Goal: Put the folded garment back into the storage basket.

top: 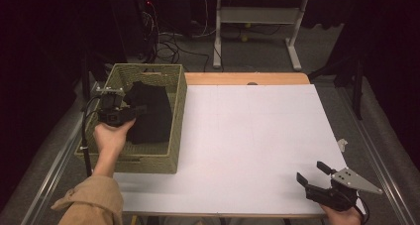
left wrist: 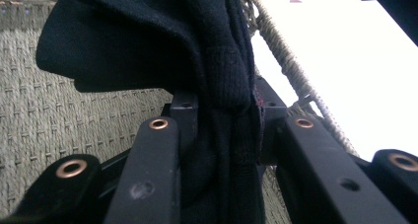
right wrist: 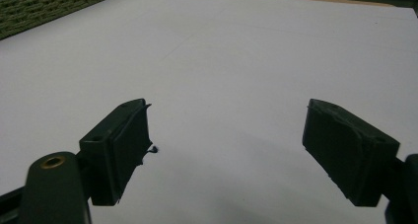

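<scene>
**Left gripper holds dark garment in the woven basket**

The left gripper [top: 130,111] is over the olive woven basket [top: 177,117], which stands at the left edge of the white surface [top: 247,140]. Its jaws are closed on a fold of a dark knitted garment [top: 151,117]; in the left gripper view the knit fabric [left wrist: 224,86] is pressed between the two black jaws, with the woven basket wall [left wrist: 29,105] behind it. The rest of the garment lies inside the basket. The person's left hand [top: 110,137], with a tan sleeve [top: 94,200], holds this gripper. The right gripper [top: 313,174] is at the near right corner of the surface, well apart from the basket. Its jaws stand wide apart with nothing between them, above the bare white surface [right wrist: 236,61]
</scene>
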